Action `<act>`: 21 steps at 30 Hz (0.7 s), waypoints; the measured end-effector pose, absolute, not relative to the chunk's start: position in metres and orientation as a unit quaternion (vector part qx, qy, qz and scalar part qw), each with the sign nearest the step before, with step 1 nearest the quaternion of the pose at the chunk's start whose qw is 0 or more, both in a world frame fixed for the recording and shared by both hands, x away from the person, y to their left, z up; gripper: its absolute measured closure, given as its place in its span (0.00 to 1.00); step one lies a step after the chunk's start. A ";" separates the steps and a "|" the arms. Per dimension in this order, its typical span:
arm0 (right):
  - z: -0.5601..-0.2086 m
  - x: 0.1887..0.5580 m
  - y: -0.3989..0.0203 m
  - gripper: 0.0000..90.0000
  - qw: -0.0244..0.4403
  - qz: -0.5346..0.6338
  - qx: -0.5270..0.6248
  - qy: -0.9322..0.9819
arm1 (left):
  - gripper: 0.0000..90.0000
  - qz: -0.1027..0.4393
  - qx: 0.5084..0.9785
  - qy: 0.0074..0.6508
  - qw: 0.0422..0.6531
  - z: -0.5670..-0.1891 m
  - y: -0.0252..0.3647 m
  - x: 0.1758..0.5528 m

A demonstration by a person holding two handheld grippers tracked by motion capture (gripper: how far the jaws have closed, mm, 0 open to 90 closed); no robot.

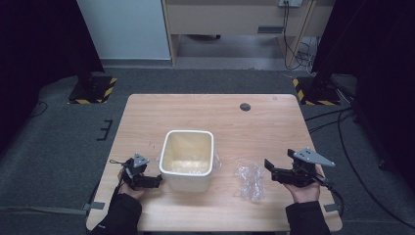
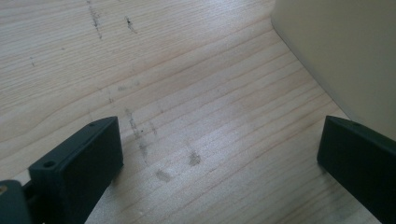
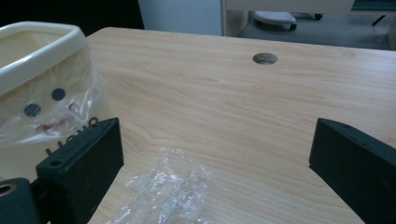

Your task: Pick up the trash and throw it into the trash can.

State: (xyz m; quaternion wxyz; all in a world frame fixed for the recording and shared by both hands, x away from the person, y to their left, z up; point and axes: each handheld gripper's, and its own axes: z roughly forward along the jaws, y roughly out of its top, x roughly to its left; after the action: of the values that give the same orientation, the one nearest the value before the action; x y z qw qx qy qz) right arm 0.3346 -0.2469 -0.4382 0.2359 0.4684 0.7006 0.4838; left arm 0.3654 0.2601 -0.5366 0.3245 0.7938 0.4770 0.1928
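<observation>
Crumpled clear bag (image 1: 250, 180) lies on the table (image 1: 254, 122) just at 9 o'clock of the right gripper (image 1: 274, 171), jaws wide and empty, white bin (image 1: 188, 159) beyond it; left gripper (image 1: 155, 180), also agape and empty, sits across the bin, farther off

A lab or test room: a lone wooden table (image 1: 254, 122) stands on grey carpet (image 1: 54, 142), flanked by stand bases with yellow-black hazard tape (image 1: 93, 88), black curtains (image 1: 39, 34) at both sides, and loose cables (image 1: 296, 49) beneath a bench behind.
</observation>
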 end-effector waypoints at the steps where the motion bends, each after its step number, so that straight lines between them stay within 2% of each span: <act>1: -0.439 0.335 -0.245 0.03 0.235 0.483 0.465 0.704 | 0.00 0.193 0.794 0.477 0.325 -0.537 0.260 0.365; 21: -0.481 0.338 -0.205 0.04 0.181 0.450 0.452 0.748 | 0.00 0.193 0.794 0.477 0.324 -0.537 0.260 0.365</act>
State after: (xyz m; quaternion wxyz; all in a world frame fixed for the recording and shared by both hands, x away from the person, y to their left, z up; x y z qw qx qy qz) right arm 0.3383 -0.2048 -0.4807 0.1813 0.4524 0.7481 0.4504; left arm 0.3654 0.2601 -0.5366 0.3244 0.7939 0.4769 0.1928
